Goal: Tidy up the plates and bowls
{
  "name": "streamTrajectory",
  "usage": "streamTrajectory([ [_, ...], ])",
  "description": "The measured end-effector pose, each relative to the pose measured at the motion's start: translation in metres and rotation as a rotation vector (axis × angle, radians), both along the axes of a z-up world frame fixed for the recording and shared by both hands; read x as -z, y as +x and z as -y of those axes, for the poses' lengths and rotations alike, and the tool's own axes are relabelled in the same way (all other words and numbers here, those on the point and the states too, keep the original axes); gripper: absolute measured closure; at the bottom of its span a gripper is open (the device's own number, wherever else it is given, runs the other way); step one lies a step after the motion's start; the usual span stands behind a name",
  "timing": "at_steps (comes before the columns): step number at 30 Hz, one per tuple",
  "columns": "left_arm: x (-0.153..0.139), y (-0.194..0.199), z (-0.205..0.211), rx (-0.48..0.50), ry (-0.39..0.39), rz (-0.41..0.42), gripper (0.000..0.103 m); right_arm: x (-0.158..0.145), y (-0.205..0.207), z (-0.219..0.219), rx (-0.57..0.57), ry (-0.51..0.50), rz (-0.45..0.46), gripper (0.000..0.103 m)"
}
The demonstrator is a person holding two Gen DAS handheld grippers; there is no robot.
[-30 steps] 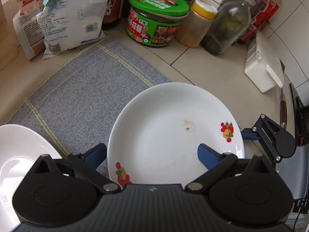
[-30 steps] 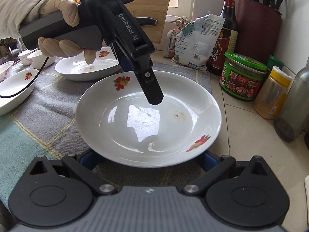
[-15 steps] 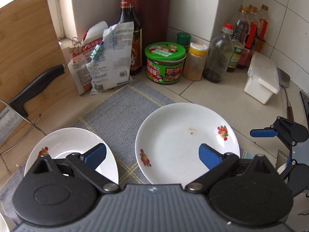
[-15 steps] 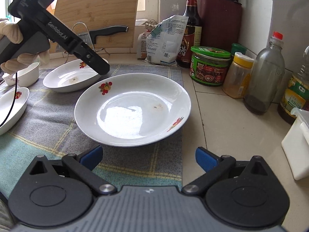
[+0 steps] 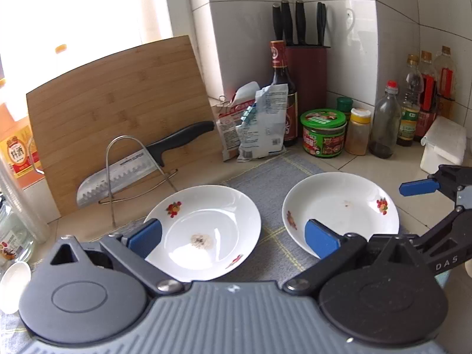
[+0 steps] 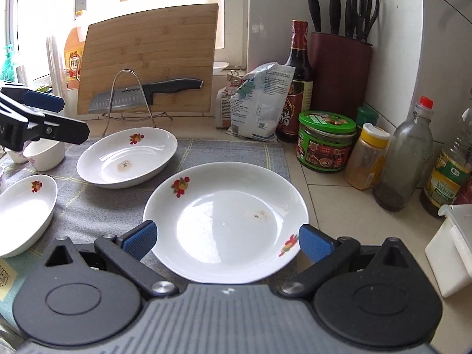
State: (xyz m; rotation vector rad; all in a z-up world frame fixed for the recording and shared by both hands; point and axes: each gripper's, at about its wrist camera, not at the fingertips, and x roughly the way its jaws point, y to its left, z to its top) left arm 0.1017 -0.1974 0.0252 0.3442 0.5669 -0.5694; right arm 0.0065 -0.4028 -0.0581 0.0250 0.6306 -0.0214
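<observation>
Two white plates with fruit prints lie on the grey mat [image 6: 230,153]. The nearer plate [image 6: 227,221] lies right in front of my right gripper [image 6: 227,240], whose blue pads stand wide on either side of its near rim, open, above it. The second plate [image 5: 203,230], stained in the middle, lies ahead of my left gripper [image 5: 233,239], which is open and holds nothing. The first plate [image 5: 342,206] is to its right. My left gripper [image 6: 73,118] also shows at the left edge of the right wrist view. A shallow white dish [image 6: 23,212] lies at the left.
A cutting board [image 5: 118,112] and a knife on a wire rack [image 5: 132,162] stand behind the mat. Bags [image 6: 259,103], a sauce bottle [image 6: 298,73], a green-lidded jar [image 6: 324,141], several bottles and a white box [image 6: 451,250] crowd the right. Small bowls [image 6: 44,153] sit far left.
My left gripper drew back and up from the right-hand plate and swung left, so the second plate now lies before it. My right gripper rose a little; the plate stayed on the mat.
</observation>
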Motion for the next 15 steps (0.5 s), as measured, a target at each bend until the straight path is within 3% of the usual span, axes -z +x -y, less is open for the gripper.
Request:
streamTrajectory([
  [8,0.008,-0.024,-0.044,-0.124,0.027,0.015,0.001,-0.001,0.022,-0.039,-0.150,0.033,-0.004,0.000],
  [15,0.010,-0.033,-0.074,-0.141,0.009,0.023,0.001,-0.002,0.027,-0.066,-0.196,0.042,-0.022,0.000],
])
